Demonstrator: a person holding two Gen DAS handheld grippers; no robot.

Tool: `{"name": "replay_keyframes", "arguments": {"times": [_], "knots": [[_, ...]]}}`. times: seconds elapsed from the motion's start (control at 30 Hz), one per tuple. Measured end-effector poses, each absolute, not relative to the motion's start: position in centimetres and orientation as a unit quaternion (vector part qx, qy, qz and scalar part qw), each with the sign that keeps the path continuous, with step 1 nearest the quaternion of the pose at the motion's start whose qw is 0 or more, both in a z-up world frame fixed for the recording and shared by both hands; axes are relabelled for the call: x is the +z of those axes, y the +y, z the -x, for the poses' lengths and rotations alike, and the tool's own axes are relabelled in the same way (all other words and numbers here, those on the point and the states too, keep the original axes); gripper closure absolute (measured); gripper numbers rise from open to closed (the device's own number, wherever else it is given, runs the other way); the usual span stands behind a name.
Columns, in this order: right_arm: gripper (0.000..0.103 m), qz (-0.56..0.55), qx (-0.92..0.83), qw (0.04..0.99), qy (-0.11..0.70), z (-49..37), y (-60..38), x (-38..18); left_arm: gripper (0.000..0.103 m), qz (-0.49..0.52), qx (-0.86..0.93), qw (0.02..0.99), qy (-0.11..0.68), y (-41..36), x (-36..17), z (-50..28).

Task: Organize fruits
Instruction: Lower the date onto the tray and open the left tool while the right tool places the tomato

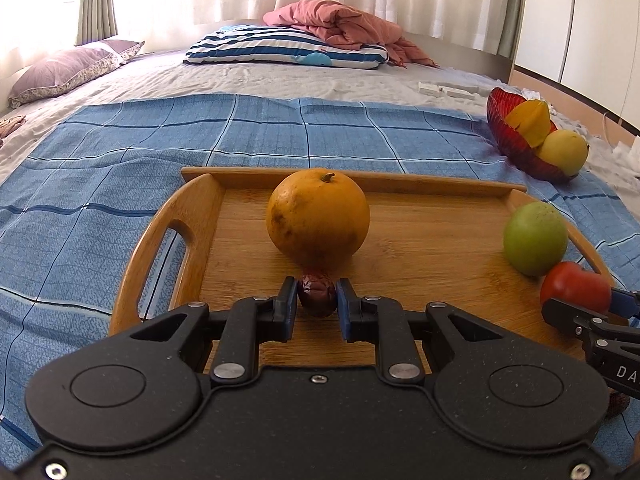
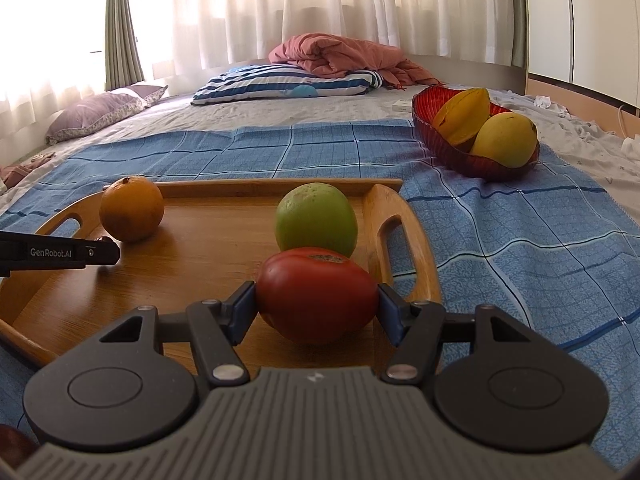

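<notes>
A bed (image 1: pixel 320 76) carries a blue checked cloth (image 1: pixel 280 128), and on it stands a wooden tray (image 1: pixel 200 216). On the tray are an orange (image 1: pixel 318 218) and a green fruit (image 1: pixel 535 238). Farther to the right a red bowl (image 1: pixel 516 148) holds a starfruit (image 1: pixel 530 120) and a yellow mango (image 1: pixel 564 150).

The left tongs (image 1: pixel 316 294) are narrow and pinch a small dark date (image 1: pixel 317 294) over the tray, just before the orange. The right tongs (image 2: pixel 316 306) hold a red tomato (image 2: pixel 316 294) at half width, close before the green fruit. Only the left view shows the date; only the right view shows the tray's right handle (image 2: pixel 394 240) whole.
</notes>
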State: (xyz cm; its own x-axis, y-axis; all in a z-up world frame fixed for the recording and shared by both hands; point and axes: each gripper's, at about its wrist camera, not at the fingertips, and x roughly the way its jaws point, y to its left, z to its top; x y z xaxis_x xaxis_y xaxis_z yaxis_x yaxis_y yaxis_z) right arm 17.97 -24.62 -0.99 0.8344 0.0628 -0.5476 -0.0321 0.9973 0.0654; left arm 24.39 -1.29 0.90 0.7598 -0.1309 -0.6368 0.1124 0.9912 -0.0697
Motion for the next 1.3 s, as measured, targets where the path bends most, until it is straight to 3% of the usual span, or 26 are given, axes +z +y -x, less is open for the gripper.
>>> {"name": "replay_keyframes", "arguments": {"times": [0.73,1.3], "knots": [[0.035,-0.019,0.028,0.956,0.292,-18.2,-24.4,-1.3,0.080,0.008,-0.059,0.937,0.343,-1.3,0.7,-24.4],[0.013,-0.014,0.040,0.961,0.272,-15.4,-24.3,0.3,0.030,0.023,-0.069,0.948,0.310,-0.5,2.8,-19.7]]}}
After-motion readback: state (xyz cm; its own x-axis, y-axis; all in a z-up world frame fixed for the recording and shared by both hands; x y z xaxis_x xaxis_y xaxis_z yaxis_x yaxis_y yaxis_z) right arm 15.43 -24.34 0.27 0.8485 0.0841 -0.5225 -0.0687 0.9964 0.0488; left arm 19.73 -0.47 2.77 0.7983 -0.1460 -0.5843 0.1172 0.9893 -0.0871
